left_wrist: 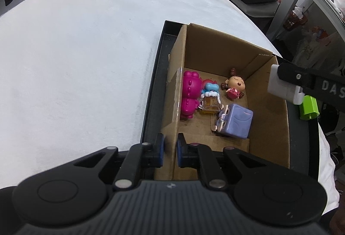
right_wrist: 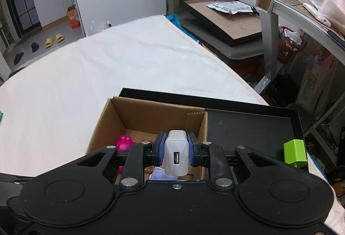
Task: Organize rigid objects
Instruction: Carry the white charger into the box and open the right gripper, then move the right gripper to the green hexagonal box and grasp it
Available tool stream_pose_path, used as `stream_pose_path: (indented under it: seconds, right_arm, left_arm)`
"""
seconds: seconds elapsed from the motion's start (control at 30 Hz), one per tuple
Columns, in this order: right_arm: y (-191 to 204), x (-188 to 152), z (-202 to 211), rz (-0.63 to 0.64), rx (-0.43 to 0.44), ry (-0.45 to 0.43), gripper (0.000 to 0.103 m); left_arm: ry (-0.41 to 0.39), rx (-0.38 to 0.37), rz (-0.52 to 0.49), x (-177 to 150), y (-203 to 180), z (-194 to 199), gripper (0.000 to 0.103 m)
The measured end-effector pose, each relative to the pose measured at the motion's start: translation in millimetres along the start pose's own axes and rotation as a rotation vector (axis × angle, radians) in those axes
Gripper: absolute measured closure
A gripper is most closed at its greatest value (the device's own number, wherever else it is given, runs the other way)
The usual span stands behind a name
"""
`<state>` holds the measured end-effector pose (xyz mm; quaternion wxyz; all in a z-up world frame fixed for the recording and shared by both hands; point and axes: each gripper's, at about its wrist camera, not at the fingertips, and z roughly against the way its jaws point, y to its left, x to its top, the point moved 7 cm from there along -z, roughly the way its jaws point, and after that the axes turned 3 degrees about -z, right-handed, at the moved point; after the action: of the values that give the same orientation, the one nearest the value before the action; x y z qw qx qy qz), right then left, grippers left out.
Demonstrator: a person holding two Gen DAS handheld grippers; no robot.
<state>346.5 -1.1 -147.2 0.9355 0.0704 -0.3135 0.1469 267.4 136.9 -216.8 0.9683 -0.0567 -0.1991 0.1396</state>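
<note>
An open cardboard box [left_wrist: 215, 49] stands in the left part of a black tray [left_wrist: 155, 84]. Inside lie a magenta toy [left_wrist: 189, 95], a small amber bottle [left_wrist: 210, 103], a doll figure [left_wrist: 234, 86] and a purple cube toy [left_wrist: 237, 120]. My left gripper [left_wrist: 170, 150] is shut on the box's near left wall. My right gripper [right_wrist: 176, 152] is shut on a white USB charger [right_wrist: 176, 155] and holds it above the box's right side [right_wrist: 202, 127]. From the left wrist view the charger [left_wrist: 280, 84] hangs over the box's right wall.
A green block [right_wrist: 295, 153] sits in the tray's bare right part [right_wrist: 248, 127]. The tray lies on a white cloth-covered table [left_wrist: 75, 52]. Right of the table stand a chair with framed boards [right_wrist: 226, 19] and a cluttered shelf [right_wrist: 301, 8].
</note>
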Motion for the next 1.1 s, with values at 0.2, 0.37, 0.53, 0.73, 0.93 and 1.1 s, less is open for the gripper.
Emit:
stream_pose_path:
  seconds: [0.2,0.37,0.53,0.73,0.93,1.1]
  right_arm:
    - [-5,-4,-8,0.021,-0.095,0.019,0.065]
    - [-18,-4,-4,-0.014,-0.099,0.017,0.059]
    - [-34,-6,4,-0.041,-0.115,-0.007,0.047]
    - [-60,-14,10,-0.066,-0.119,-0.012,0.043]
    - [-87,-23,10,-0.1,-0.127,-0.002,0.041]
    - [-101,-27,11,-0.115,-0.134,-0.009,0.037]
  left_arm:
    - [0.008,-0.016,0.004,0,1,0,0.092]
    - [0.01,-0.015,0.0,1,1,0,0.09]
    - [0.014,-0.022,0.007,2,1,0,0.09]
    - [0.021,0.002,0.004,2,-1,1,0.09]
    - [0.02,0.026,0.003,3,-2,4,0.088]
    - [0.031,0.051,0.004,3,-4,3,0.088]
